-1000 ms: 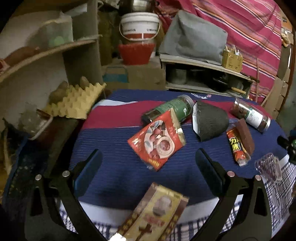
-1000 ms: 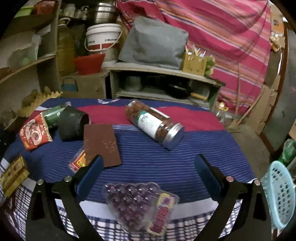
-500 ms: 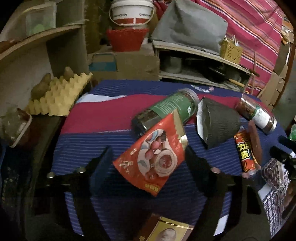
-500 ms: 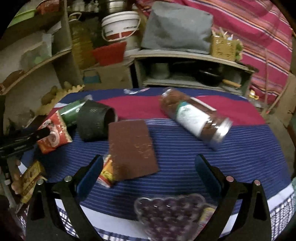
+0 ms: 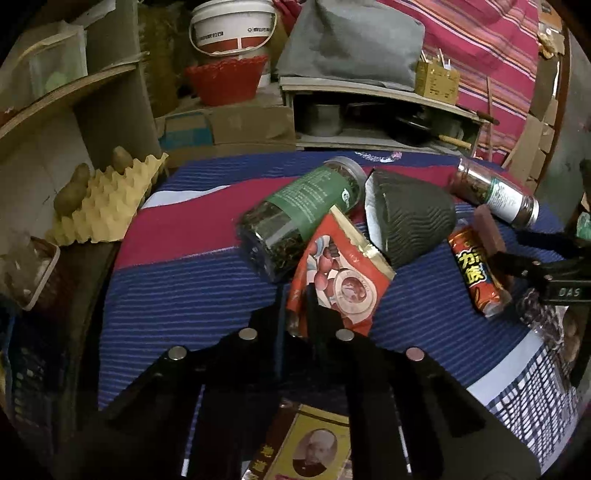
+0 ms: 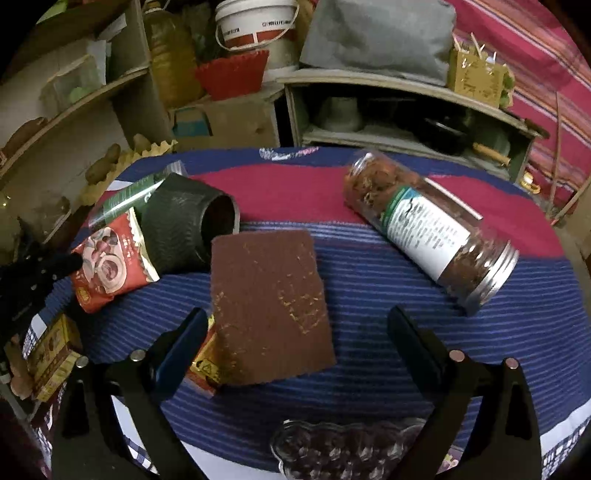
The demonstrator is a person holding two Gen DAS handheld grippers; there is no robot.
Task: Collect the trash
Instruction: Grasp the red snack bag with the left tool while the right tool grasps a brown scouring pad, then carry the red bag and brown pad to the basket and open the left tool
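My left gripper [image 5: 297,317] is shut on the near corner of a red snack packet [image 5: 343,273], which lies on the blue and red striped cloth [image 5: 177,295]. The packet leans against a green-labelled jar [image 5: 299,214] and a dark ribbed cup [image 5: 410,218]. My right gripper [image 6: 295,347] is open, its jaws closing. A brown card [image 6: 269,306] lies between its fingers, and the pads are clear of it. The card rests on an orange wrapper [image 6: 205,362]. In the right wrist view the left gripper [image 6: 55,266] shows at the red packet [image 6: 110,266].
A jar of brown contents [image 6: 428,229] lies on its side at the right. A clear plastic tray [image 6: 343,446] sits at the near edge, and a yellow box [image 5: 310,443] lies below my left gripper. Shelves, a bucket [image 5: 232,29] and an egg tray [image 5: 107,199] stand behind.
My left gripper moved forward onto the red packet and shut on its near corner. My right gripper came forward and down over the brown card, its jaws a little narrower.
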